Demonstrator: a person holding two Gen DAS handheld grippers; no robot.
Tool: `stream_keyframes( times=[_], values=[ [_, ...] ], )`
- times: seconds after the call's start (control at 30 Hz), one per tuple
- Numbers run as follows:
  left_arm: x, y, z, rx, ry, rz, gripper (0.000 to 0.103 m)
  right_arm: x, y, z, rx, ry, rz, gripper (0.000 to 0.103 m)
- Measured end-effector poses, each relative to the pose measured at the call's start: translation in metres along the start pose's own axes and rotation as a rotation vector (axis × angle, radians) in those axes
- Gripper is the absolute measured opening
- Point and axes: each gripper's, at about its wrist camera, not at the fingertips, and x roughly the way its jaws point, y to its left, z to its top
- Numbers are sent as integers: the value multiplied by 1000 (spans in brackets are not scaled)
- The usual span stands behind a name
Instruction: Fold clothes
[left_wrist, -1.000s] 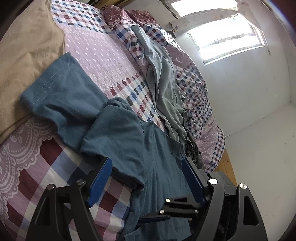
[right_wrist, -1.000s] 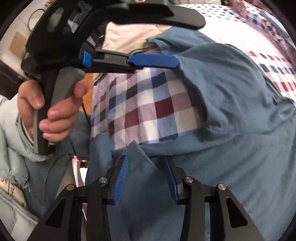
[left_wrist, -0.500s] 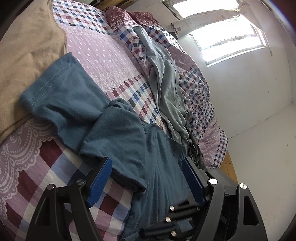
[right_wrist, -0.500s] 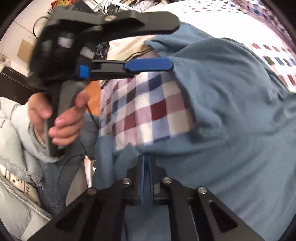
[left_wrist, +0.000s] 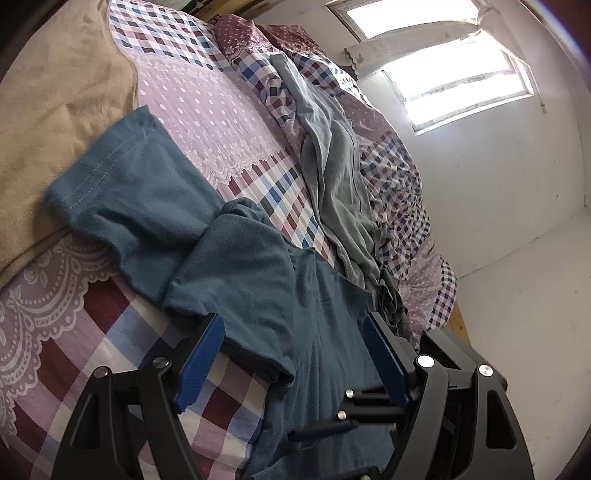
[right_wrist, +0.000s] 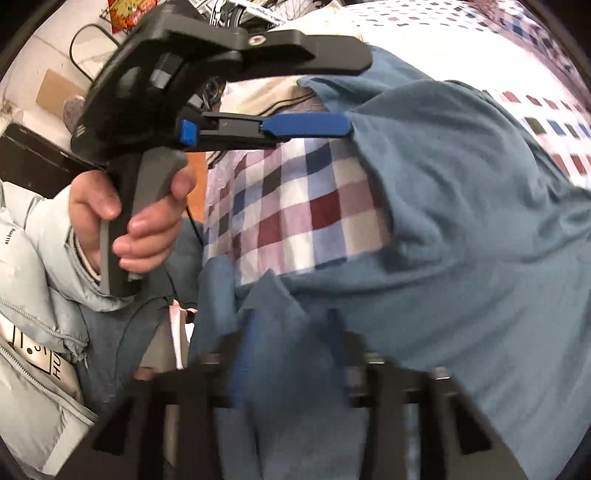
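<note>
Blue t-shirt (left_wrist: 266, 280) lies crumpled on the bed, right in front of both my grippers. In the left wrist view one sleeve (left_wrist: 125, 184) spreads flat toward the tan blanket (left_wrist: 55, 92), hem stitching visible, and a folded flap of the body sits over it with a thick rolled edge. Fabric is soft, fleecy, teal-blue, wrinkled toward the hem.

My left gripper (left_wrist: 291, 362) has its jaws wide apart, blue pads either side of the rolled shirt edge, nothing clamped; the left pad sits just beside the fold, and I cannot tell if it touches. The right wrist view also shows this gripper (right_wrist: 310, 123) from the side, gripped by a hand (right_wrist: 136, 218) in a pale puffy sleeve, its blue finger tip level with the shirt's edge.

My right gripper (right_wrist: 291, 350) is motion-blurred. Jaws look parted with a peak of shirt cloth (right_wrist: 443, 221) bunched between them, but I cannot tell whether they hold it.

Beyond the shirt: checked bedsheet (left_wrist: 122, 369) in maroon, blue and white with lace-print lilac panels. Further back a grey garment (left_wrist: 332, 177) is draped along the rumpled quilt. Farthest off, white wall and bright window (left_wrist: 454, 74).
</note>
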Motion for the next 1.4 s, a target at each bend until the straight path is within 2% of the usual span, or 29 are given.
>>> stream_keyframes(
  times=[0.07, 0.23, 0.27, 0.33, 0.37, 0.43, 0.53, 0.7, 0.83, 0.93, 1.2, 1.27, 1.4],
  values=[
    [1, -2, -1, 22, 12, 12, 81, 0, -4, 7, -10, 27, 0, 46],
    [-3, -3, -1, 49, 23, 42, 81, 24, -5, 15, -50, 102, 140, 44],
    [-3, -2, 0, 48, 23, 47, 81, 27, -4, 16, -59, 106, 143, 39],
    [-5, 2, 1, 30, 19, 51, 81, 28, -4, 16, -67, 110, 161, 5],
    [-5, 4, 1, 21, 18, 48, 81, 28, -3, 13, -73, 105, 139, 1],
    [-6, 5, 1, 15, 15, 50, 81, 25, -1, 8, -75, 80, 114, 1],
    [-8, 5, 2, 8, 7, 53, 81, 10, 3, -4, -57, -3, 89, 1],
    [-10, 7, 2, -4, -5, 51, 81, -34, 5, -20, 8, -213, -23, 1],
    [-8, 5, 2, 2, 1, 40, 81, -81, -11, -33, 99, -417, -135, 1],
    [-5, 2, 1, 11, 11, 33, 81, -110, -27, -31, 146, -495, -232, 1],
    [9, -5, -4, 35, 55, 30, 81, -102, -81, 4, 246, -416, -468, 1],
    [12, -7, -5, 38, 64, 29, 81, -99, -95, 13, 271, -396, -527, 4],
    [19, -13, -8, 56, 86, 25, 81, -83, -125, 10, 409, -349, -595, 8]
  ],
)
